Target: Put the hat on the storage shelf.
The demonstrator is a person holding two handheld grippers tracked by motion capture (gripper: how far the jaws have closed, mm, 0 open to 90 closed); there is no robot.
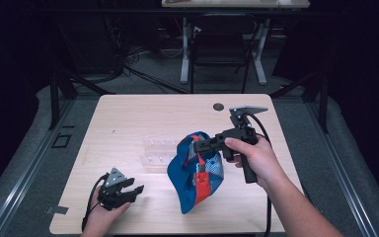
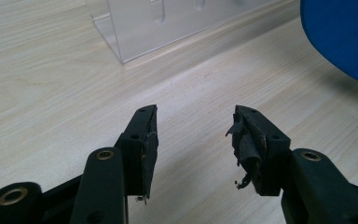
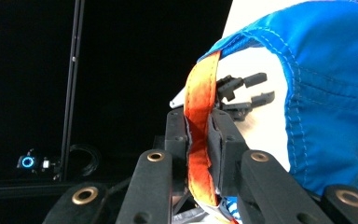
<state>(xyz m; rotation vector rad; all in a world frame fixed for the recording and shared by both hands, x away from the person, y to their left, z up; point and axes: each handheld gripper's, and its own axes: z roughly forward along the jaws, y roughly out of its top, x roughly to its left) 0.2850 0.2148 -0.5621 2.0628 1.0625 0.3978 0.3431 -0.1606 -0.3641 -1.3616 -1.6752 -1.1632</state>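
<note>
Cap (image 1: 195,170), blue with orange and patterned panels, held up off the desk (image 1: 128,113), right of centre and toward the near edge, dangling crown-down with its lowest part close above the wood. Right gripper (image 1: 200,145) clamped on the cap's orange strap (image 3: 200,140); in the right gripper view the jaws press the strap flat from both sides, with the blue fabric hanging to the right of them. Left gripper (image 1: 131,190) low near the near-left part of the desk, well apart from the cap, jaws spread and nothing between them; in the left gripper view, bare wood in the gap, and a torn, frayed pad (image 2: 244,144) on the right-hand jaw. Clear acrylic stand (image 1: 158,150) mid-desk, just left of the cap and partly behind it; its near corner visible ahead of the left gripper (image 2: 193,144).

Step in hand, as judged: cap lifted by its strap and carried, probably for hanging or setting on the clear stand. Left gripper idle, seemingly just freed for a support role.

Next move, as judged: swing the cap leftward over the stand while keeping the strap pinched; bring the left gripper in to take the brim or crown and steady the limp fabric. Risks: strap slipping out of a narrow pinch, light stand toppling on contact.
</note>
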